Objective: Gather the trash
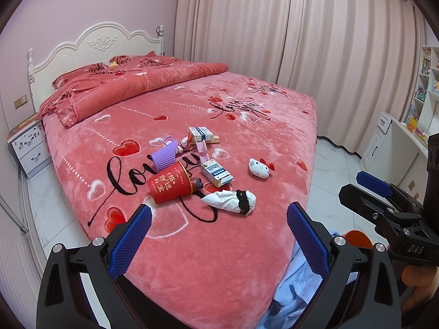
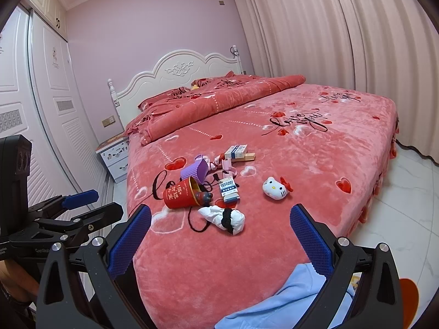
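Blue mesh-textured pads line both sets of black plastic tongs; left tongs (image 1: 219, 235) and right tongs (image 2: 221, 237) are each spread wide, holding nothing, hovering over the near end of the bed (image 1: 208, 260). Bedspread is plush pink-red fleece printed with red and white hearts, dotted lines and black script reading "love".

Trash sits in a loose cluster on the bed ahead of both tongs, near the middle:
- crumpled white tissue wad (image 1: 229, 200), soft and wrinkled, with a black scrunchy band around one end; closest item to the tongs.
- red paper cup (image 1: 170, 185) lying on its side, gold rim, gold Chinese characters and small "LUCKY DAYS" lettering; a dark bottle-like object protrudes from its mouth.
- purple ribbed sleeve (image 1: 164, 156), corrugated, just behind the cup and touching it.
- small cardboard box (image 1: 216, 174), rectangular, blue-and-white label, text too small to read.
- second similar box (image 1: 201, 134) farther back, resting on a flat tan piece.
- pink plastic piece (image 1: 203, 148) between the two boxes.

Hello Kitty plush head (image 1: 259, 167), white with red bow, lies apart to the right of the cluster.

Light blue fabric (image 2: 288, 296) drapes at the bed's near edge. Right tongs' body, seen in the left view, carries "DAS"; left unit, seen in the right view, shows "GenRob", partly cut off.
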A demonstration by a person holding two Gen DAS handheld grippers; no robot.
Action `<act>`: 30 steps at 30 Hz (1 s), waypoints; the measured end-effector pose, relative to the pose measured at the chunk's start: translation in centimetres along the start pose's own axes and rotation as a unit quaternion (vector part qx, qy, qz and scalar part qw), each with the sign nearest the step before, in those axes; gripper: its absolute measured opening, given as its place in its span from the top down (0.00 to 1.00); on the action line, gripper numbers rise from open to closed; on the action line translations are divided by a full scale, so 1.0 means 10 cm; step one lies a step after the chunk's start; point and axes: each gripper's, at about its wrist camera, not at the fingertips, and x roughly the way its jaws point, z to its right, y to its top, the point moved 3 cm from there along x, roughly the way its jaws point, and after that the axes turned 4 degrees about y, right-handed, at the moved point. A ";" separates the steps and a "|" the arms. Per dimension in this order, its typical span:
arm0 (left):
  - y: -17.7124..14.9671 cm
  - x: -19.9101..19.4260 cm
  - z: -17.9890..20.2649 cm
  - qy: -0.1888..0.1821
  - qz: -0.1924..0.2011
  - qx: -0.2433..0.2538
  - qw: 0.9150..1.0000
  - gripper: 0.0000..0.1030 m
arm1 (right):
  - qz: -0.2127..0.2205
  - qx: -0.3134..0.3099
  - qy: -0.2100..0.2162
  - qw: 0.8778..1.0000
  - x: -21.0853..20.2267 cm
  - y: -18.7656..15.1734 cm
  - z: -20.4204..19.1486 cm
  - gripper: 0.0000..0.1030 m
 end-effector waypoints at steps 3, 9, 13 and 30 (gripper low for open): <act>-0.01 0.01 0.00 0.001 -0.001 0.000 1.000 0.06 | 0.000 0.001 0.001 1.000 0.00 0.01 0.00 0.04; -0.02 0.02 -0.02 0.000 -0.002 0.001 1.000 0.06 | -0.001 0.003 0.002 1.000 0.03 -0.02 -0.01 0.04; -0.03 0.03 -0.02 0.000 -0.002 0.001 1.000 0.06 | -0.002 0.002 0.002 1.000 0.02 -0.01 0.00 0.04; -0.06 0.03 -0.04 0.001 -0.005 0.002 1.000 0.06 | -0.006 0.006 0.006 1.000 0.08 -0.05 0.01 0.04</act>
